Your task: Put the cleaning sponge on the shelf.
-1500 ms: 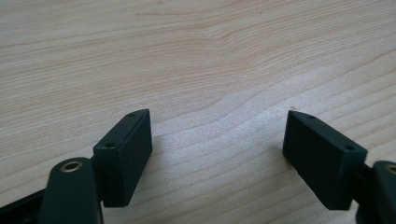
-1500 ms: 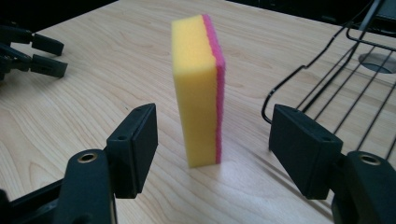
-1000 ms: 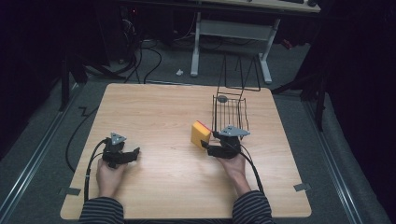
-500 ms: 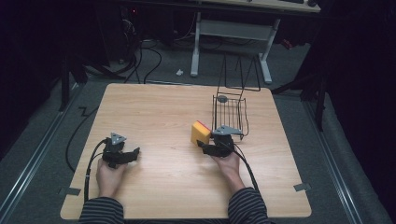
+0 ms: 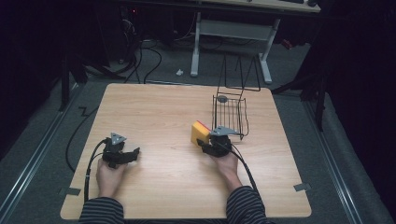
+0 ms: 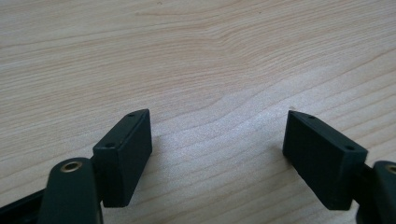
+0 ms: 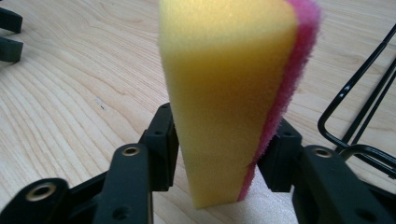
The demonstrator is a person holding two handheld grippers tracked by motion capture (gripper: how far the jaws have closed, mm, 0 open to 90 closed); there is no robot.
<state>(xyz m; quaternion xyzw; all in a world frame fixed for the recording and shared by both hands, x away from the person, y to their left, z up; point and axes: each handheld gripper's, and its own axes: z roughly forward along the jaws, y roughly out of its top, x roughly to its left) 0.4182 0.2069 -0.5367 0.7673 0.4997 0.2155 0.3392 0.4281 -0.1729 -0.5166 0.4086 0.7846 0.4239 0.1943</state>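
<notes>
A yellow sponge with a pink scouring face stands on edge on the wooden table, just left of a black wire basket. My right gripper is shut on the sponge's lower part. In the right gripper view the sponge rises between the two jaws of the gripper, pinched narrower at the bottom. My left gripper rests low at the table's front left, open. The left gripper view has its jaws wide apart over bare wood.
The wire basket has tall handles raised at the back and a small grey round piece at its far left corner. Its wires lie close on the right of my right gripper. Cables trail from both grippers toward the front edge.
My right gripper has shifted left from the basket's front to the sponge and closed around it. The left gripper has stayed put.
</notes>
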